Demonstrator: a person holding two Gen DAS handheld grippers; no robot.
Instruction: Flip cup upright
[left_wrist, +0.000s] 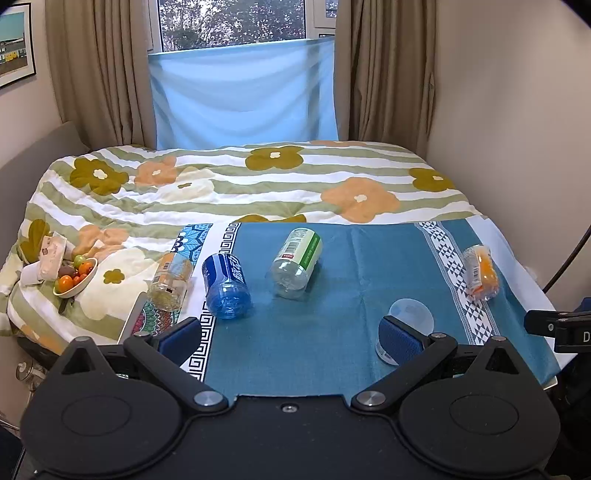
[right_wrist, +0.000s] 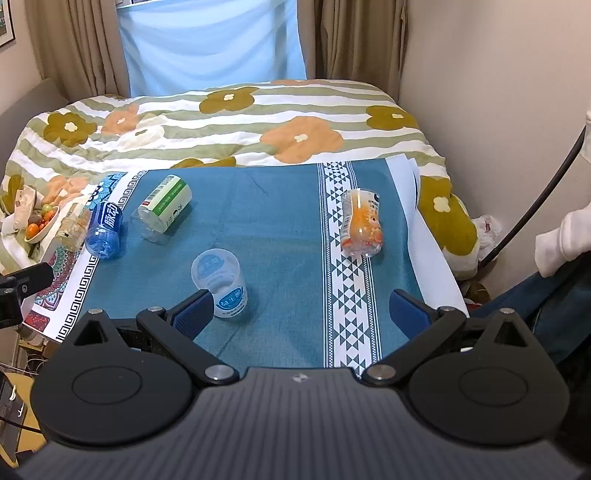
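A small translucent white cup (right_wrist: 219, 284) with blue label print stands mouth-down on the teal cloth (right_wrist: 280, 229). In the left wrist view the cup (left_wrist: 410, 317) sits just behind my left gripper's right finger pad (left_wrist: 400, 341). My left gripper (left_wrist: 291, 339) is open and empty, low over the cloth. My right gripper (right_wrist: 303, 314) is open and empty; its left finger (right_wrist: 194, 314) is close beside the cup, seemingly apart from it.
Several cut bottles lie on their sides: a blue one (left_wrist: 226, 286), a green-labelled one (left_wrist: 295, 264), an amber one (left_wrist: 170, 282), an orange-print one (right_wrist: 361, 229). A bowl of fruit (left_wrist: 75, 278) sits on the floral bedspread at left. A wall is at right.
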